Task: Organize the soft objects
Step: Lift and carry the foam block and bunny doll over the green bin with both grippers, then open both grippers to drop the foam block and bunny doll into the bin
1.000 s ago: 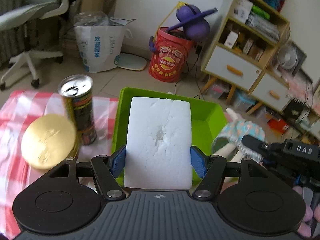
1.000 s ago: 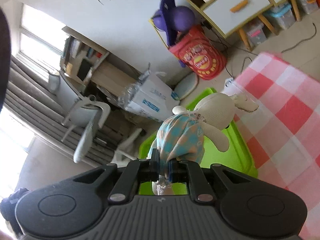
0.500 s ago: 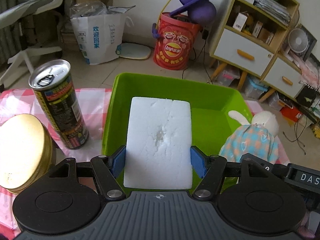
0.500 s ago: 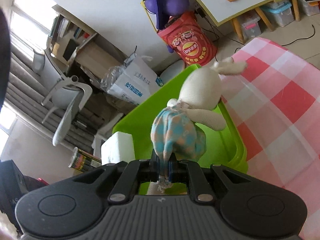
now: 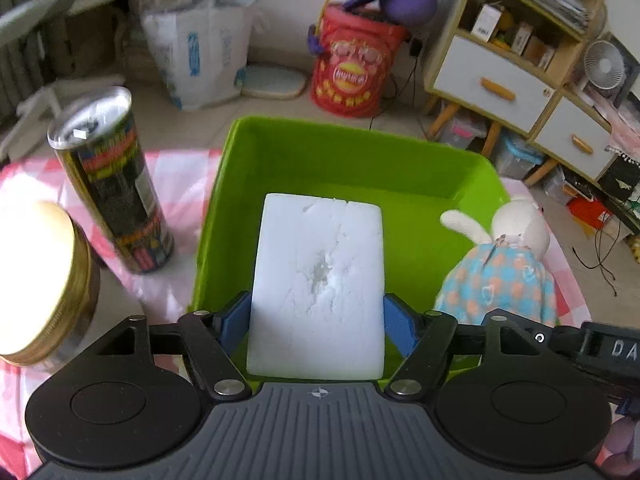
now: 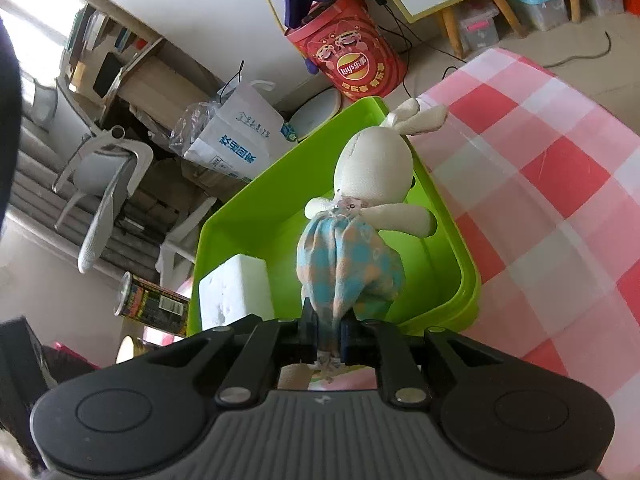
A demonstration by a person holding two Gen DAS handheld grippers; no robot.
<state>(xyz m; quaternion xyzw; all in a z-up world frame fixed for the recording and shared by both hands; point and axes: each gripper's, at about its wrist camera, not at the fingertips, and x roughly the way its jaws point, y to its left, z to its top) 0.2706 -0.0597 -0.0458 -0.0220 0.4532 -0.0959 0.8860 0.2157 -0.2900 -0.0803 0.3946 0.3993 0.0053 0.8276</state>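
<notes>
My left gripper [image 5: 318,322] hangs over the green bin [image 5: 352,148], and the white foam block [image 5: 318,280] sits between its blue fingers [image 5: 234,322]. Those fingers have just been opening — on the right side I can see a sliver of gap between pad and foam, on the left the pad sits right at the edge, so the squeeze looks gone. The block's far end reaches out over the bin's floor.

My right gripper [image 6: 326,334] is clamped tight on the hem of the stuffed rabbit [image 6: 352,256], a cream toy in a blue-and-orange dress. The rabbit hangs head-forward over the right-hand part of the bin, its ears reaching toward the far rim, just beside the foam block.

The bin stands on the bench, which is covered in a pink checked cloth [image 6: 560,184]. To the left of the bin stands a tall drink can [image 5: 110,184], upright, and nearer to me a round gold tin [image 5: 40,284] — both outside the bin.
</notes>
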